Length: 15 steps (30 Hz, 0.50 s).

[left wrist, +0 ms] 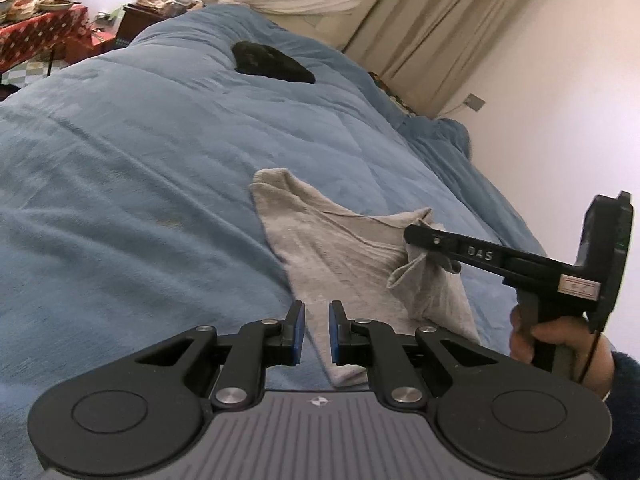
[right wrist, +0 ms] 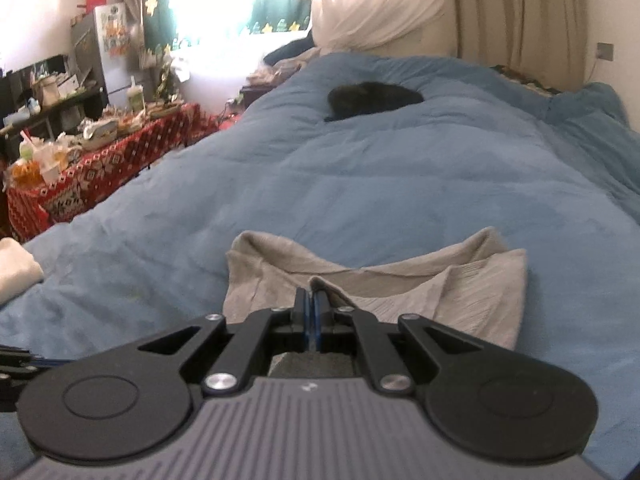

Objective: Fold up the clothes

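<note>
The grey garment (left wrist: 320, 248) is lying on the blue duvet (left wrist: 140, 160). The right gripper (right wrist: 311, 300) is pinching a raised fold of the garment, jaws closed on the cloth. The left gripper (left wrist: 317, 330) is hovering above the garment's near end, jaws partly open, gripping nothing.

Ribbed grey cloth garment (right wrist: 472, 292) (matt)

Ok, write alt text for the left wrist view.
The right gripper, held in a hand, pinches a fold of a grey garment lying on a blue duvet. The left gripper hovers open over the garment's near edge. A black item lies farther up the bed.
</note>
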Motion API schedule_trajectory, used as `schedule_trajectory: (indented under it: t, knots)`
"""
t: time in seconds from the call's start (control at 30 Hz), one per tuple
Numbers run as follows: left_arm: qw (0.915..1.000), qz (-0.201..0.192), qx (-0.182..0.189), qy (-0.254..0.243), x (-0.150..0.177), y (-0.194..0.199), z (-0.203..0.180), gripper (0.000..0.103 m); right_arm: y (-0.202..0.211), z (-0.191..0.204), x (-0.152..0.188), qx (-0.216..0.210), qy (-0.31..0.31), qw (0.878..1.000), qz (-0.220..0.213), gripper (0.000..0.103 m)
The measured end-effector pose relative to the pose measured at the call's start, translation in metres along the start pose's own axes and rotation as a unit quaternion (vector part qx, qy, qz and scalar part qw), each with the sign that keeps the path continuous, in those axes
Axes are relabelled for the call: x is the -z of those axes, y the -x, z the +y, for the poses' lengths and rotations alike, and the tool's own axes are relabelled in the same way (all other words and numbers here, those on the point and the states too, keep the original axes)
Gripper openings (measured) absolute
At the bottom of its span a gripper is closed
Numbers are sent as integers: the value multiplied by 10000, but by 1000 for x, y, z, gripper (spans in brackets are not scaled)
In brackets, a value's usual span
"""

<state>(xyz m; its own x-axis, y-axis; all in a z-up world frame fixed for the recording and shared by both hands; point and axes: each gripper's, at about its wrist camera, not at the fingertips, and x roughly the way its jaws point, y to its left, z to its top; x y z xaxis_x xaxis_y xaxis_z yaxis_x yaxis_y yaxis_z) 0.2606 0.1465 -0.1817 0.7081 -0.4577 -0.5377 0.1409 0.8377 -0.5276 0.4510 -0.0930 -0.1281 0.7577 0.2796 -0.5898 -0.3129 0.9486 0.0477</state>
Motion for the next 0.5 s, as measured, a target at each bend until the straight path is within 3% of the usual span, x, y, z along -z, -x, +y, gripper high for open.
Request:
schedule_trajectory:
  t: [0.43, 0.5]
  knots:
    - [9999, -22, 133, 16, 1, -6, -4, 11, 29, 2, -5, -329, 28, 9986, -419, 3]
    - [9999, 1, 116, -5, 1, -8, -6, 11, 30, 1, -4, -433, 28, 9983, -378, 7]
